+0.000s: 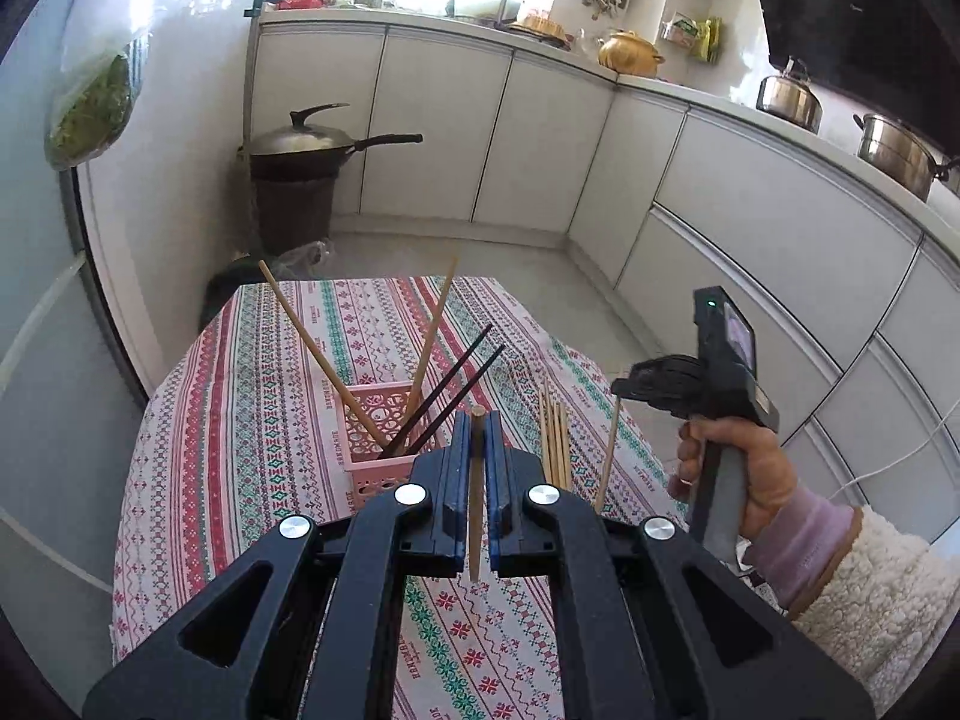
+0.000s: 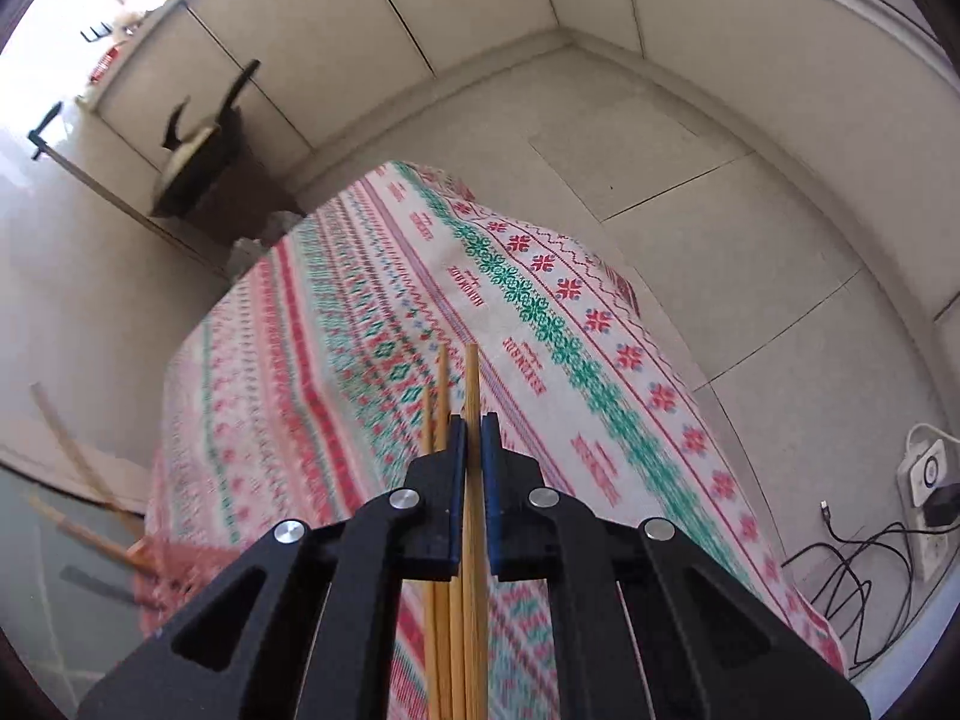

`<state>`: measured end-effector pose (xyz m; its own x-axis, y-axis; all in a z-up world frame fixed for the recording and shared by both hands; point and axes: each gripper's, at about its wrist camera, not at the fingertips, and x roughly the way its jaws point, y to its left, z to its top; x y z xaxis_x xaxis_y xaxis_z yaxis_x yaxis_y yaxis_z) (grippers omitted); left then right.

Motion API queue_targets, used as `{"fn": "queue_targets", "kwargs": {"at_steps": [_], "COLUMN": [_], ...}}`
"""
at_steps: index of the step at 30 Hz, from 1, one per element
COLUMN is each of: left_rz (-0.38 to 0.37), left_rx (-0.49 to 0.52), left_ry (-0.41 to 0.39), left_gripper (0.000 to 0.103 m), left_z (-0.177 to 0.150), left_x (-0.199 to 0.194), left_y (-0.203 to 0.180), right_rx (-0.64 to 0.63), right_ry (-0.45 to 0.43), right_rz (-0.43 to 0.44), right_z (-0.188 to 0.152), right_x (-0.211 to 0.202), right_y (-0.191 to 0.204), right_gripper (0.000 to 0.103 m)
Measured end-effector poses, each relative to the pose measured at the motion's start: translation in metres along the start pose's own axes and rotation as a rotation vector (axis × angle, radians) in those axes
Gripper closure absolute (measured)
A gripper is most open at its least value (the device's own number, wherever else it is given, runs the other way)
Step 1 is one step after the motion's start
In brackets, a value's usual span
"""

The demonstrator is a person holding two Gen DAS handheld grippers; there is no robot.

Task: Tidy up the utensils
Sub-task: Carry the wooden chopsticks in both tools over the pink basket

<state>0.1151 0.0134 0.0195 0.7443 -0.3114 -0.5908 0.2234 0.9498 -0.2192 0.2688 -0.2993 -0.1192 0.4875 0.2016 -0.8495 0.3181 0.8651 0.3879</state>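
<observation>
My left gripper (image 1: 477, 420) is shut on a wooden chopstick (image 1: 476, 498) that runs along between the blue pads, just behind a pink basket (image 1: 384, 420). The basket stands on the patterned tablecloth (image 1: 270, 420) and holds two wooden chopsticks (image 1: 312, 342) and two black chopsticks (image 1: 462, 384), all leaning. My right gripper (image 2: 473, 426) is shut on a wooden chopstick (image 2: 472, 384), with more loose wooden chopsticks (image 2: 443, 396) lying beside it on the cloth (image 2: 540, 312). In the left wrist view the right gripper (image 1: 624, 387) is over the table's right edge, its fingertips by a tilted chopstick (image 1: 609, 450), beside a bundle of chopsticks (image 1: 555, 438).
The small table is covered by the cloth and stands in a kitchen. A dark bin with a lidded wok (image 1: 306, 144) stands behind it on the floor. White cabinets (image 1: 540, 138) run along the back and right. A power strip and cables (image 2: 924, 474) lie on the floor at right.
</observation>
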Motion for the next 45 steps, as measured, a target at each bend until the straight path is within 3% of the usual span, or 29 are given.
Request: {"fn": "queue_targets", "kwargs": {"at_steps": [10,16,27,31,34,38,45], "left_rz": [0.027,0.062,0.091,0.142,0.175,0.185,0.211], "left_rx": [-0.092,-0.168,-0.279,-0.294,-0.287,-0.346,-0.401], "left_ry": [-0.088,-0.125,-0.254,-0.247,-0.186,-0.140,-0.294], "left_gripper": [0.099,0.099,0.099,0.099,0.098,0.083,0.066], "left_z": [0.011,0.025,0.078,0.088,0.084,0.070,0.068], "left_x": [-0.038,-0.050,-0.051,-0.034,-0.009,0.001,-0.054], "left_y": [0.024,0.040,0.052,0.062,0.070,0.087,0.097], "right_rx": [-0.019,-0.048,-0.091,-0.085,-0.090,-0.089,-0.105], "right_ry": [-0.093,-0.141,-0.170,-0.153,-0.148,-0.134,-0.173], "right_rz": [0.179,0.248,0.325,0.352,0.353,0.376,0.410], "right_z": [-0.051,-0.056,-0.040,-0.036,-0.036,-0.036,-0.034], "right_x": [-0.121,-0.165,-0.196,-0.194,-0.193,-0.193,-0.208], "right_y": [0.004,0.020,0.044,0.048,0.052,0.060,0.084], "right_gripper": [0.097,0.097,0.097,0.097,0.097,0.097,0.097]}}
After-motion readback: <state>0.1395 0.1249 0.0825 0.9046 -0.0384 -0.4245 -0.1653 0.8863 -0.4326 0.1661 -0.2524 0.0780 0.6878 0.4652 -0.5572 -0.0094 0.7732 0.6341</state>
